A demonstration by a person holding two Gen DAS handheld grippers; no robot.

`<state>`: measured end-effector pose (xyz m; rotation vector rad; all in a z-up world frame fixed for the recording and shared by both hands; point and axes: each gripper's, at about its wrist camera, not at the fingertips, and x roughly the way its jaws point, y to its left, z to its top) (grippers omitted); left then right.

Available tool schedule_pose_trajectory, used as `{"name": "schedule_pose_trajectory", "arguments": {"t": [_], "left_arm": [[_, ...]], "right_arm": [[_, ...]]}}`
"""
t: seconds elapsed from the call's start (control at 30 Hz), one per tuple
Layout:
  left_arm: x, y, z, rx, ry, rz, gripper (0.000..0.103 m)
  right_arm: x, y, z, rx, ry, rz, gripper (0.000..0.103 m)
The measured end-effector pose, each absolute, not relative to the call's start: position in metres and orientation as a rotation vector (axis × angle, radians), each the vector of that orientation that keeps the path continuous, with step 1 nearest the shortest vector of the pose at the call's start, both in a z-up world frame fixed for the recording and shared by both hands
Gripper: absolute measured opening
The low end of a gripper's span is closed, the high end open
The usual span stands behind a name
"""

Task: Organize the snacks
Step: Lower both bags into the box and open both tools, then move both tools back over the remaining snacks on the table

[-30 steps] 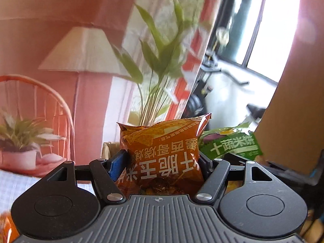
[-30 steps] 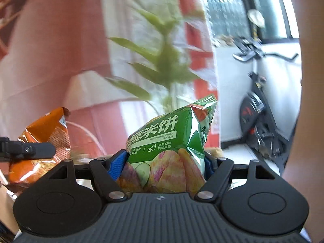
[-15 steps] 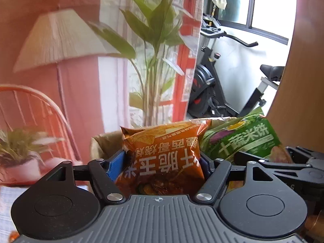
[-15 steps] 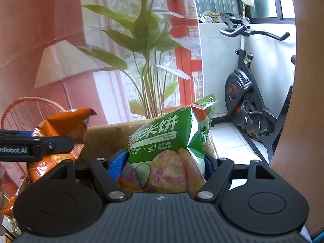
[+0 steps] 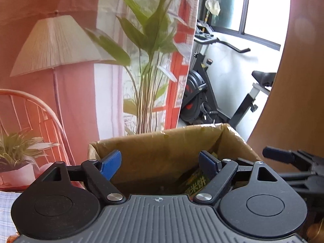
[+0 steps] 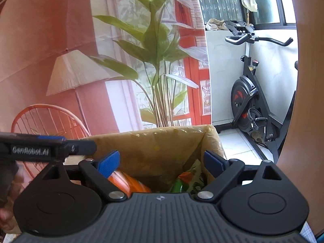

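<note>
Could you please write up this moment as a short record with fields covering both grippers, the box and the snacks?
left gripper: open, empty, above the box
right gripper: open, empty, above the box
cardboard box: open-topped, below both grippers
green snack bag: inside the box, right side
orange snack bag: inside the box, left side
backdrop: printed curtain; exercise bike beyond it
</note>
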<state>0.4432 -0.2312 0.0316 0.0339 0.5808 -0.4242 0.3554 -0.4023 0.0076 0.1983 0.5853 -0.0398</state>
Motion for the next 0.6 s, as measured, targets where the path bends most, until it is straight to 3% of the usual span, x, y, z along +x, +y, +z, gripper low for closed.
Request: {"name": "schedule_pose_trajectory", "arguments": {"t": [0.33,0.6], "left_arm": [[0.405,-0.179,0.048,-0.002,0.565,-0.400,0.085],[0.333,-0.083,0.048,-0.020,0.560,-0.357,0.085]], "right_arm": [[0.323,-0.383,0.025,0.244,0.547,0.001,0.092],[0.278,-0.340,0.027,0.299,0.514,0.103,0.092]]}}
